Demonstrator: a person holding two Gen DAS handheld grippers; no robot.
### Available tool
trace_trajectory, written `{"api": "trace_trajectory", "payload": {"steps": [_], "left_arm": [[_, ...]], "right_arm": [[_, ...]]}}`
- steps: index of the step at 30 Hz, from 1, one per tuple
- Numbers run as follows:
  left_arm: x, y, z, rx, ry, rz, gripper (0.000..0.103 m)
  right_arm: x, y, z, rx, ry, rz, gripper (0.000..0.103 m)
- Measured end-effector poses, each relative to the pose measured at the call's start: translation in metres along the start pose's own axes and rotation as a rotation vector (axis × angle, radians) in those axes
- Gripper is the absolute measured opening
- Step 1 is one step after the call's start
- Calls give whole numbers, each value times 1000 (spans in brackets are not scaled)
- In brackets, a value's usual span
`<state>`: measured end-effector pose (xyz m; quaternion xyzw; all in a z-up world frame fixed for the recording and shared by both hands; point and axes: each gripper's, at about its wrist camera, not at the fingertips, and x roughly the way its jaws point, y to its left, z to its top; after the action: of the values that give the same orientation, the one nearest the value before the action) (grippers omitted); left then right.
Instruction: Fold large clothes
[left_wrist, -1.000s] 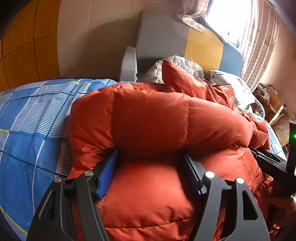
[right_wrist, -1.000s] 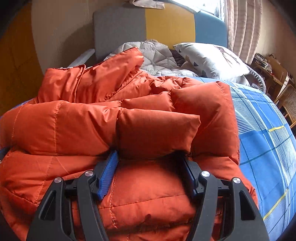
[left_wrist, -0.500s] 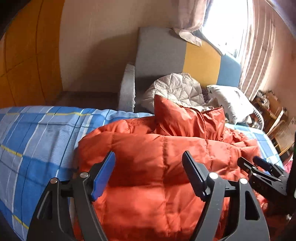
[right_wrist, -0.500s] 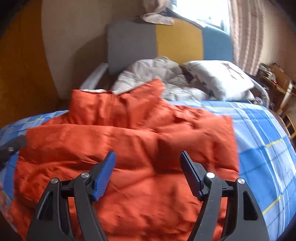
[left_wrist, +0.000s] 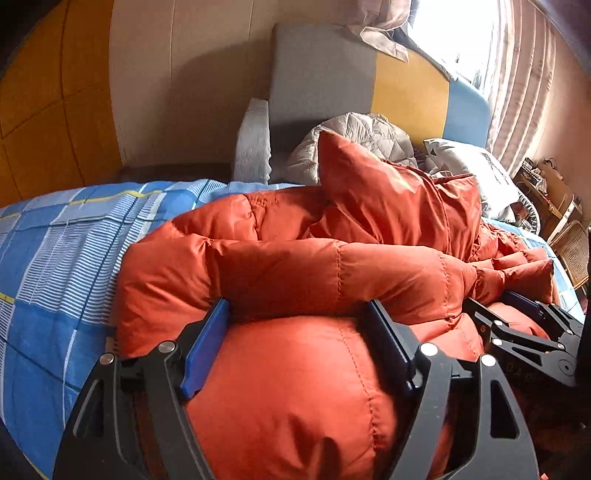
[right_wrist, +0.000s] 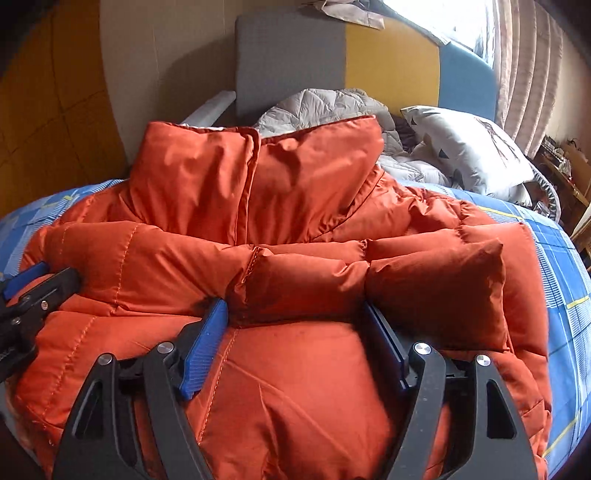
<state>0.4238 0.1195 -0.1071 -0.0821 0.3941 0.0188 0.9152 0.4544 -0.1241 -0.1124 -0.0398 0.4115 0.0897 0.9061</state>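
Orange puffer jacket (right_wrist: 295, 258) on bed (right_wrist: 554, 258), light, squishy, slippery. My left hand-held gripper (left_wrist: 299, 321) and right hand-held gripper (right_wrist: 295, 317) both wide, just been opening, puffy folded roll bulging between. I'd grab seams.

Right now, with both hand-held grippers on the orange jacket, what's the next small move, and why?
Probably close both: the left hand-held gripper and right hand-held gripper have just been opening, jaws wide, the orange jacket bulging between them, ungripped.
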Motion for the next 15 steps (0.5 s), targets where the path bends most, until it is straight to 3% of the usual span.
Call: {"api": "trace_trajectory", "payload": {"steps": [4, 7, 11, 15], "left_arm": [[-9, 0, -2, -1, 7, 0, 78], [-30, 7, -8, -20, -1, -5, 81], [-69, 19, -28, -31, -18, -33, 81], [-109, 33, -58, -6, -30, -51, 81]], "right_arm": [[-6, -1, 2, -6, 21, 0, 74], [-27, -7, 1, 5, 27, 27, 81], [-57, -20, -10, -9, 34, 52, 81], [-90, -59, -33, 0, 82, 70, 81]]}}
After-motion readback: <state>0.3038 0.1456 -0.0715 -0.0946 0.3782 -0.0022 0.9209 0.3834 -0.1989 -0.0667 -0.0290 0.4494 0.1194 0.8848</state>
